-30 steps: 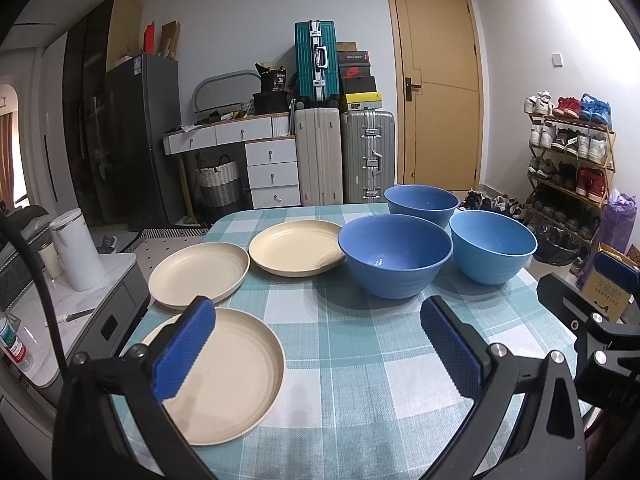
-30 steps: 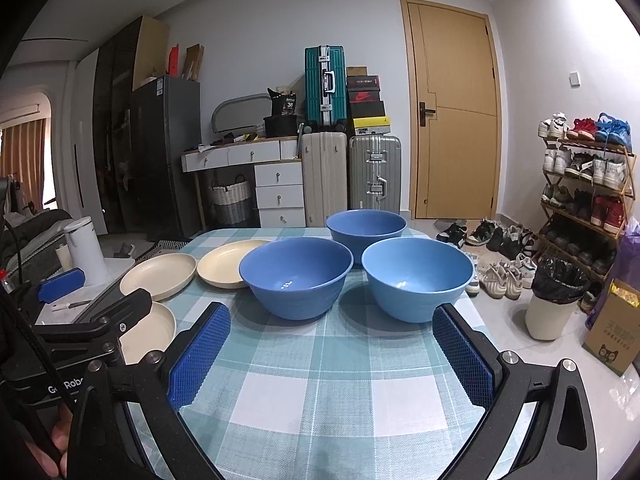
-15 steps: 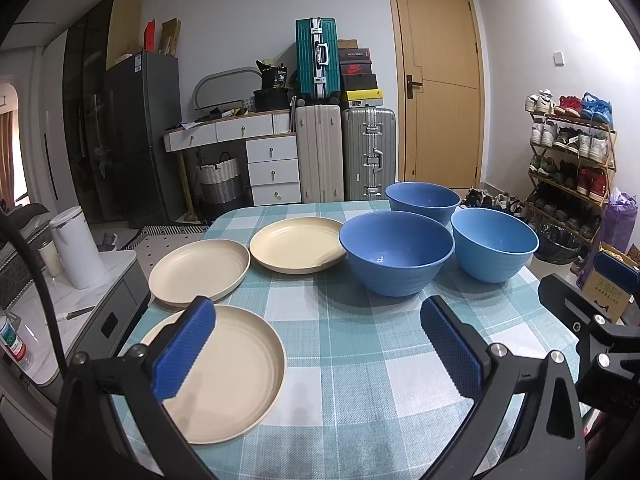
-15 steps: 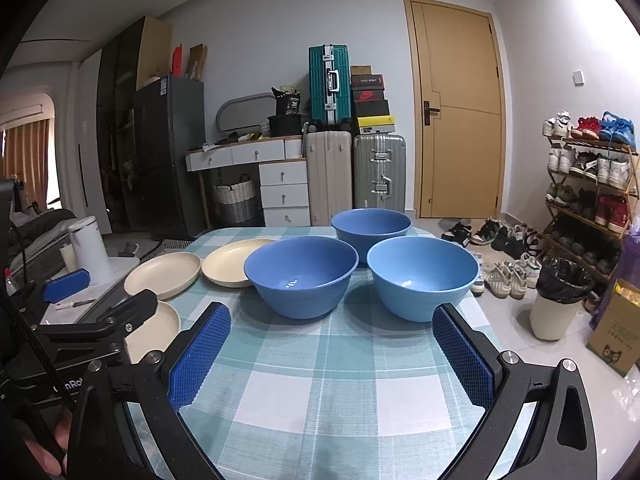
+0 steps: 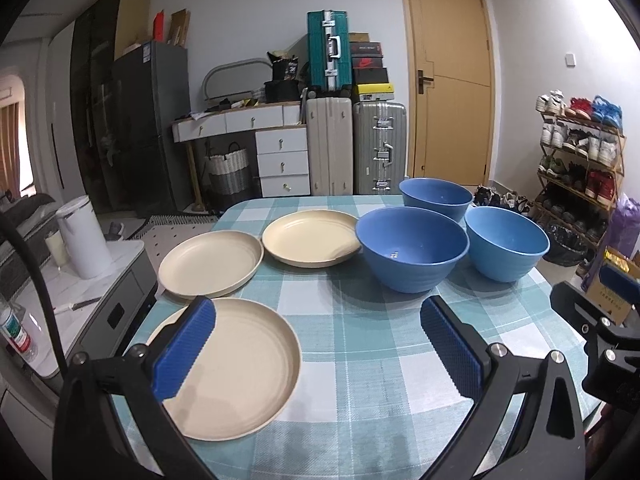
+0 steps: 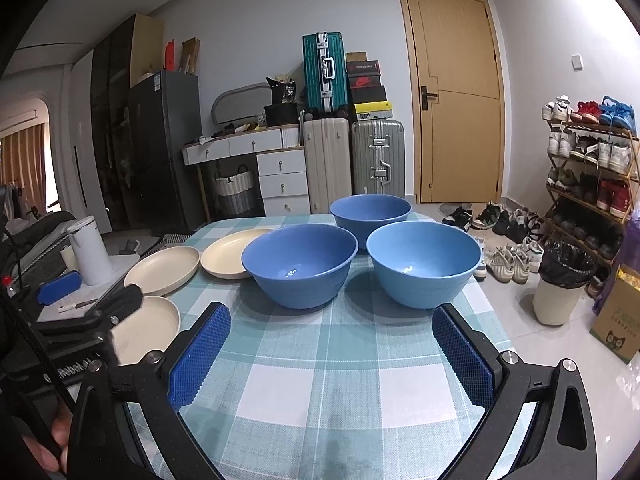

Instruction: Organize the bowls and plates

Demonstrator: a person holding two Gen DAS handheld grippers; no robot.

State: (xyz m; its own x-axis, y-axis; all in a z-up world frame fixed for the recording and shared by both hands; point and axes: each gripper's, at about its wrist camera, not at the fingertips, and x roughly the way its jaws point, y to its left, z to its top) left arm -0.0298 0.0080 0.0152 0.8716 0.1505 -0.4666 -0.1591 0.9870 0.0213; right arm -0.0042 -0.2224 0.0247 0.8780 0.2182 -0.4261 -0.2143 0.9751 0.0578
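Three cream plates lie on the checked table (image 5: pixel 360 360): a near one (image 5: pixel 240 364), a middle one (image 5: pixel 210 262) and a far one (image 5: pixel 312 238). Three blue bowls stand to their right: a centre bowl (image 5: pixel 412 252), a right bowl (image 5: pixel 506 248) and a far bowl (image 5: pixel 436 198). My left gripper (image 5: pixel 318 348) is open and empty, its left finger over the near plate's edge. My right gripper (image 6: pixel 330 354) is open and empty, short of the centre bowl (image 6: pixel 300 264) and right bowl (image 6: pixel 424 266). The left gripper also shows in the right wrist view (image 6: pixel 92 316).
A low cabinet with a white kettle (image 5: pixel 82 238) stands left of the table. Suitcases (image 5: pixel 356 146), a drawer unit and a door are behind. A shoe rack (image 6: pixel 588 168), a bin (image 6: pixel 560 280) and a cardboard box stand on the right.
Both grippers have drifted slightly; the plates and bowls have not moved. Both grippers stay open.
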